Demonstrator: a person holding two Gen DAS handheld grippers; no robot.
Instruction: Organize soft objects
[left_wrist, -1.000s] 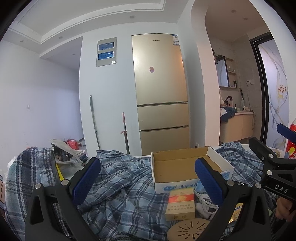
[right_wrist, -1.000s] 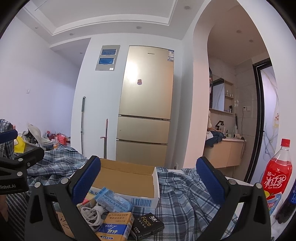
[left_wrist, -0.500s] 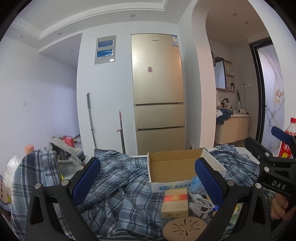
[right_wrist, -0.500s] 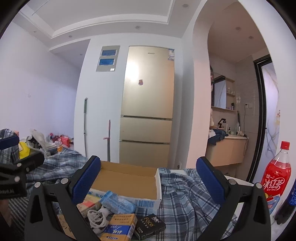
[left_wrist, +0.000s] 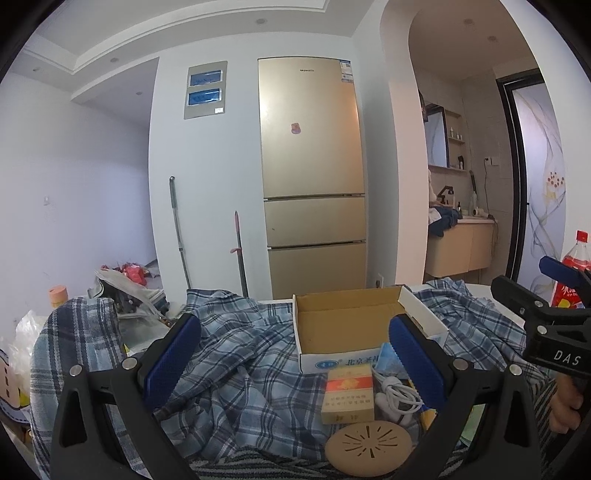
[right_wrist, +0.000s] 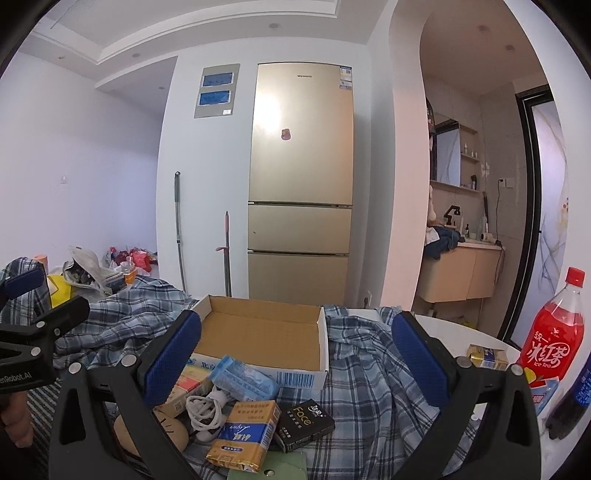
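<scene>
Left gripper (left_wrist: 293, 356): jaws spread wide, blue pads apart, grasping nothing — raised above the cloth.
Right gripper (right_wrist: 295, 356): jaws likewise released and empty; its black frame also shows at the right edge of the left wrist view, a hand (left_wrist: 567, 404) gripping it.
Plaid cloth (left_wrist: 236, 365): the soft thing of the task — blue-and-white checked fabric, rumpled across the table, lying below and between both sets of jaws and spreading out past each outer finger.
Cardboard box (right_wrist: 260, 334): open and empty, resting on the cloth just beyond the jaws, ahead of the gap between them.
Tissue pack (right_wrist: 243, 378): light blue, against the near wall of the box, between the right gripper's fingers.
White cable (right_wrist: 207, 406): coiled, just beside the tissue pack, near the inner left finger.
Yellow packet (right_wrist: 245, 437): low between the right jaws, touching a black packet (right_wrist: 306, 424) on its right.
Round wooden disc (left_wrist: 367, 443): low between the left jaws, in front of a cigarette carton (left_wrist: 347, 395).
Red drink bottle (right_wrist: 552, 332): upright, outside the right finger, well apart from the box.
Fridge (right_wrist: 301, 184): gold, far ahead against the wall.
</scene>
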